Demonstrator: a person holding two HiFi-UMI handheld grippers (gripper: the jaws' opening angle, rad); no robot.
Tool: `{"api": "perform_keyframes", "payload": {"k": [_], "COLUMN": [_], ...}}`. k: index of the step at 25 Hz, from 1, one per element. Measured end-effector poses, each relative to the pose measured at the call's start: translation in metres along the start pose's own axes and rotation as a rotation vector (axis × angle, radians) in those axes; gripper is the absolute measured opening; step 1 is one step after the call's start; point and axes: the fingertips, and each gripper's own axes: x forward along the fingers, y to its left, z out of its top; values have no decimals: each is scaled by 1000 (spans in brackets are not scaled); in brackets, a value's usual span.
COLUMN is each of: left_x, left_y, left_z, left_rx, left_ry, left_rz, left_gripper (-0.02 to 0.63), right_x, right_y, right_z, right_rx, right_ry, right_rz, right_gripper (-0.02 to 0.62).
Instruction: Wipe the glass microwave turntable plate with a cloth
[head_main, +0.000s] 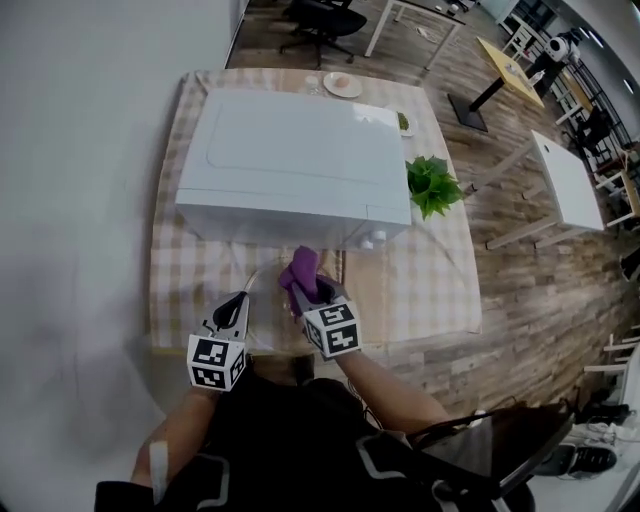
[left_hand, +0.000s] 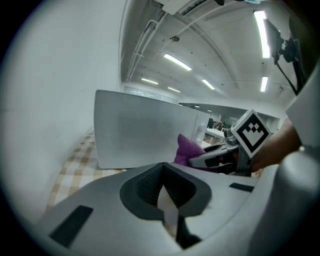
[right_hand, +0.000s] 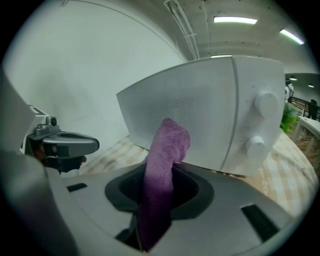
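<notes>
Standing against a white wall on the left, the worktop carried a beige-and-white checked tablecloth, and a white microwave filled most of its far half. A leafy green plant sat just beside the microwave's right end, and a small round dish lay beyond its far edge.

At the near edge, the left gripper pointed toward the microwave front. Its fingers were pressed close on a thin, pale, see-through sliver that looked like the rim of the glass turntable plate, held edge-on between the two grippers. In the head view the plate showed only as a faint curved outline over the tablecloth.

The right gripper was just to the right, its fingers clamped on a purple cloth. The cloth stood up out of them in a folded tuft, close to the microwave's lower front.

Pale wood-plank floor spread to the right and far side. Farther off were a black office chair, a yellow table and a long white table. Strip lights ran along the white ceiling.
</notes>
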Motion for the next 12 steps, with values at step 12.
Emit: {"api": "perform_keyframes", "payload": {"k": [12], "left_x": [-15], "left_y": [28], "left_z": [-36], "left_rx": [-53], "left_ry": [79], "left_rz": [77], "left_gripper": [3], "right_x": [85], "right_y": [51], "right_z": [-24], "right_rx": [-93], "right_ry": [174], "right_rz": [66], "right_gripper": [126]}}
